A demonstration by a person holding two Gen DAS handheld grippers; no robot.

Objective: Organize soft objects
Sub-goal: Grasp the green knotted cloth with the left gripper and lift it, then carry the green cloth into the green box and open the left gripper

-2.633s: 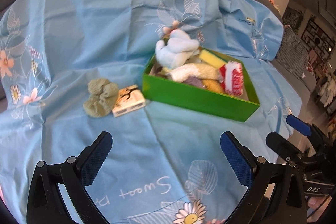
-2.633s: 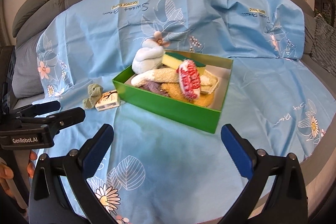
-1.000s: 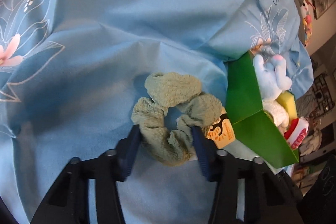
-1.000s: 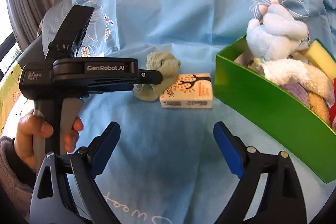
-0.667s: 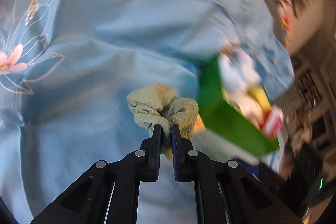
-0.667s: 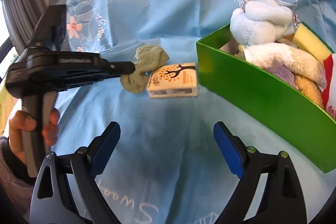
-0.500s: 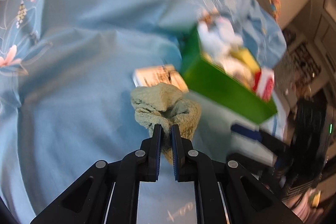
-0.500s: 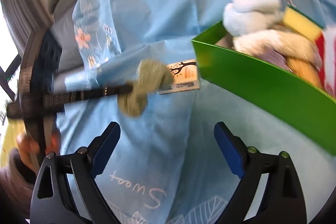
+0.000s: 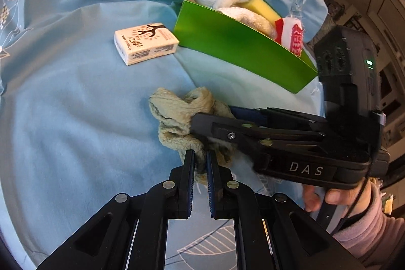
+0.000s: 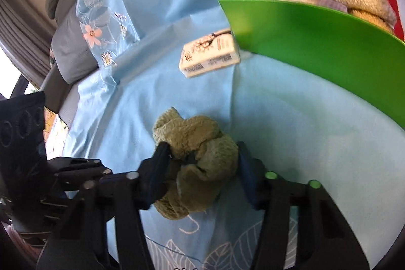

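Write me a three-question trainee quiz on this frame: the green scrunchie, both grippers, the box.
1. True or false: the left gripper is shut on the green scrunchie.
2. The tissue pack lies: A) inside the green box; B) on the blue sheet beside the box; C) in the right gripper.
3. Fill in: the right gripper's jaws are closing with the ____ between them.

Key
1. True: its pads pinch a fold of the scrunchie.
2. B.
3. Scrunchie. In the right wrist view the pads sit on either side of the bunched fabric.
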